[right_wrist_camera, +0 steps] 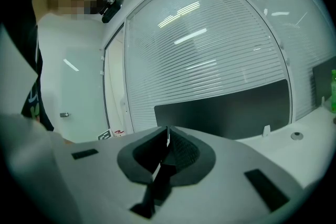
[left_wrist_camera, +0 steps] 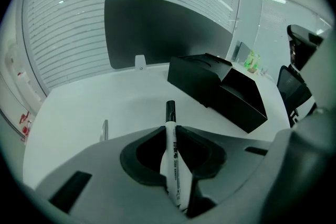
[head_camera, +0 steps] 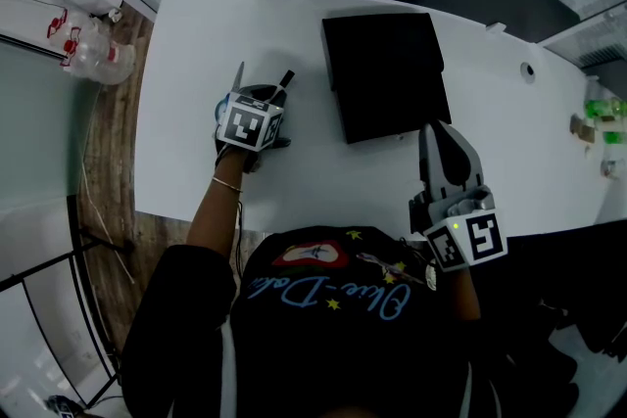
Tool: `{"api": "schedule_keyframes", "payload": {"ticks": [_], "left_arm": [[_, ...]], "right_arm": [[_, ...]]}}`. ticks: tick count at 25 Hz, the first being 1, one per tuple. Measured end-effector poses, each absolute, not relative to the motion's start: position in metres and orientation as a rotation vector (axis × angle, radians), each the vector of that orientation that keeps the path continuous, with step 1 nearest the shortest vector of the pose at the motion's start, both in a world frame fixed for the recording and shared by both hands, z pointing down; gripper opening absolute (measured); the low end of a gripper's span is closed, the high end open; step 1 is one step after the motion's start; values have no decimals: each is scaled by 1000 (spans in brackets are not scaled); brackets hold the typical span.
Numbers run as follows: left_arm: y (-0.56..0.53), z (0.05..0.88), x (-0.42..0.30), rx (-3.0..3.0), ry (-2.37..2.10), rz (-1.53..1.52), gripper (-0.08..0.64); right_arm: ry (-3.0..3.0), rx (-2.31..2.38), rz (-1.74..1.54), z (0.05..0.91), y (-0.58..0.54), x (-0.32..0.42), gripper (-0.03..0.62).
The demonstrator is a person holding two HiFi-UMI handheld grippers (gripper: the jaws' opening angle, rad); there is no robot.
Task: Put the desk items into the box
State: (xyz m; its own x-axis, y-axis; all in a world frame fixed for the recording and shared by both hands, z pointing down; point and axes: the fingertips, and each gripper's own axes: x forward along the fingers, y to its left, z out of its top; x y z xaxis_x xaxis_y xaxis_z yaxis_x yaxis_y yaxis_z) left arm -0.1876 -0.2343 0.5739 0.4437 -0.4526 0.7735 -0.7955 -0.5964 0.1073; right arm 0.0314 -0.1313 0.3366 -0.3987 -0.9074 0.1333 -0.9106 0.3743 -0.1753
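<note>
Two grippers | left gripper [left_wrist_camera: 170, 129] jaws clamped on marker [left_wrist_camera: 173, 159] | right gripper [right_wrist_camera: 167, 134] jaws pressed together, empty

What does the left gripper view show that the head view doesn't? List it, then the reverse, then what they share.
Only the left gripper view: print on the marker, clamped in the left gripper; side walls of the box. Only the head view: the right gripper, the person's dark shirt, bottles beside the desk. Both: marker, black box, white desk.
</note>
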Motion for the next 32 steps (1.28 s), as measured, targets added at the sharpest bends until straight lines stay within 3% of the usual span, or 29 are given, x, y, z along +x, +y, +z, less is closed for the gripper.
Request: {"api": "schedule_keyframes", "payload": {"ticks": [32], "left_arm": [[-209,452,-146,2533,-1072,628,71]], "right_arm": [[-2580,1783,292,321,-107,30,11]]}}
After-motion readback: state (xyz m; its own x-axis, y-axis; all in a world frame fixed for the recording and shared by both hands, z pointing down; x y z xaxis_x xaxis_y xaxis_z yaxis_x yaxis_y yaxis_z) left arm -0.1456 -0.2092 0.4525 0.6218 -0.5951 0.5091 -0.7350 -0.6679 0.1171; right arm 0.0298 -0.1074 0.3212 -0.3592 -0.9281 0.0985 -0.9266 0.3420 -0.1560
